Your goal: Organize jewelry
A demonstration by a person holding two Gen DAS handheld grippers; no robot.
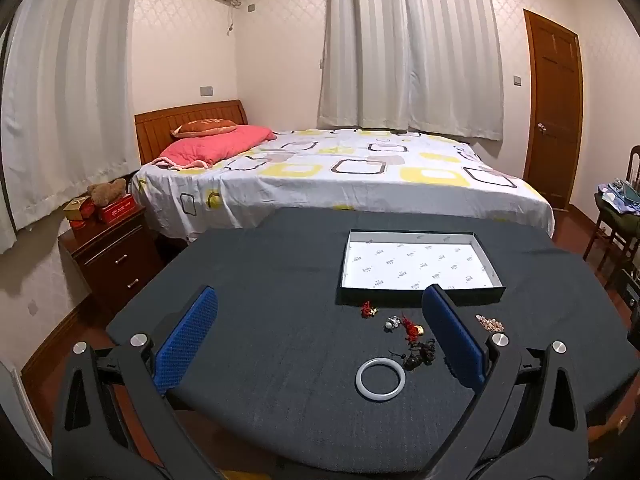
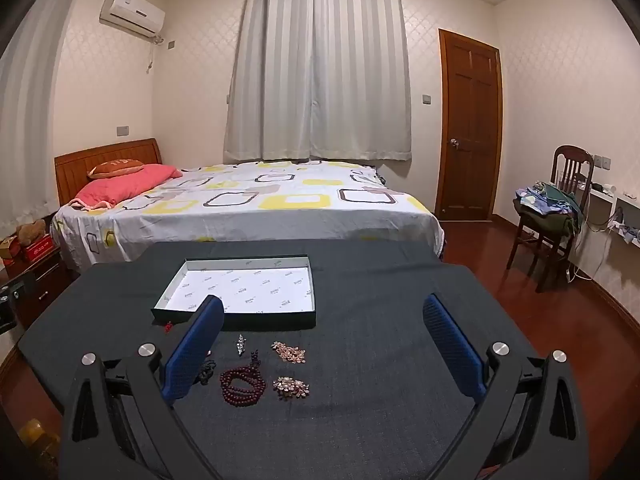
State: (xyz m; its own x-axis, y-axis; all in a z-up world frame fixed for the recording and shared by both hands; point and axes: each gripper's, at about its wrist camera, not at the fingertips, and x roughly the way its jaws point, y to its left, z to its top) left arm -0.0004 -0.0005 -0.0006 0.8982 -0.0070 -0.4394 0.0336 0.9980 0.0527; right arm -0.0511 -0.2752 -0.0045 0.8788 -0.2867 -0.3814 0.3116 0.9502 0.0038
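Dark bench (image 1: 280, 280) under both hand-held grippers, left (image 1: 320, 340) and right (image 2: 324, 344), spread apart and empty; jewelry loose just ahead, white bangle (image 1: 380, 379) and bead bracelet (image 2: 242, 384) nearest, tray (image 1: 420, 266) beyond; nothing picked yet, likely a careful pinch next.

Both wrist views (side by side) face the tray (image 1: 420, 296).

Location: a home bedroom. Indicators: a wooden-headboard bed (image 2: 248, 204) with patterned white-and-yellow sheet, pink pillow (image 2: 124, 184), dark wooden nightstand (image 1: 116, 260), long white curtains (image 2: 320, 64), wall-mounted white air conditioner (image 2: 132, 12), brown panelled door (image 2: 470, 124).
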